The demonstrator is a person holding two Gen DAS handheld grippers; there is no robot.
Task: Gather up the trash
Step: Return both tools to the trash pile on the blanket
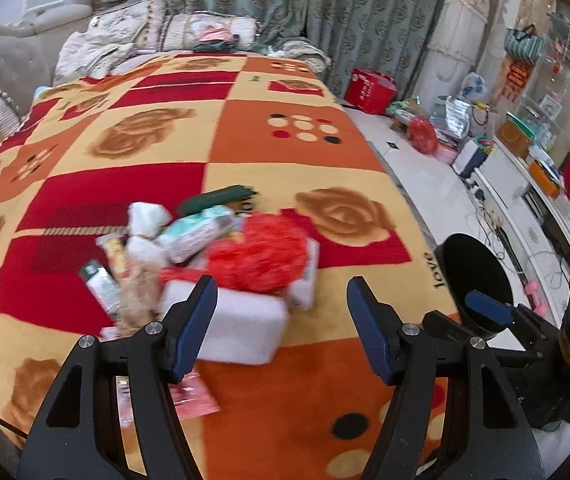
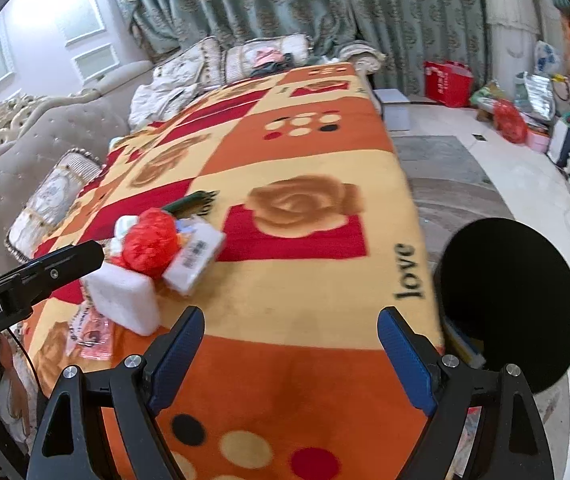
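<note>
From the left wrist view, the trash pile (image 1: 205, 252) sat left of centre on the patterned blanket (image 1: 285, 152), just above my left gripper (image 1: 281, 304). Going left to right across the pile: a small tube (image 1: 99, 286), a snack wrapper (image 1: 115, 254), crumpled white tissue (image 1: 147, 220), a pale green wipes pack (image 1: 197, 232), a dark green case (image 1: 217, 200) behind it, a red plastic bag (image 1: 261, 256) and a white foam block (image 1: 241, 328) at the front. The left finger (image 1: 193, 320) overlapped the foam block in frame; I couldn't tell if it touched. A pink wrapper (image 1: 193, 396) lay flat lower down, under that finger. Left gripper was released, jaws well apart, nothing between them. At the right edge of the frame I saw the black bin (image 1: 473, 280) off the blanket's edge, with the right gripper's blue pad in front of it.

In the right wrist view, the pile (image 2: 157, 264) was at centre left, well apart from my right gripper (image 2: 291, 340). A white box with a barcode (image 2: 197, 258) leaned beside the red bag (image 2: 151, 242). Right gripper was released, jaws wide, empty, over bare blanket (image 2: 305, 300). The bin (image 2: 513, 304) was just to the right of it.
</note>
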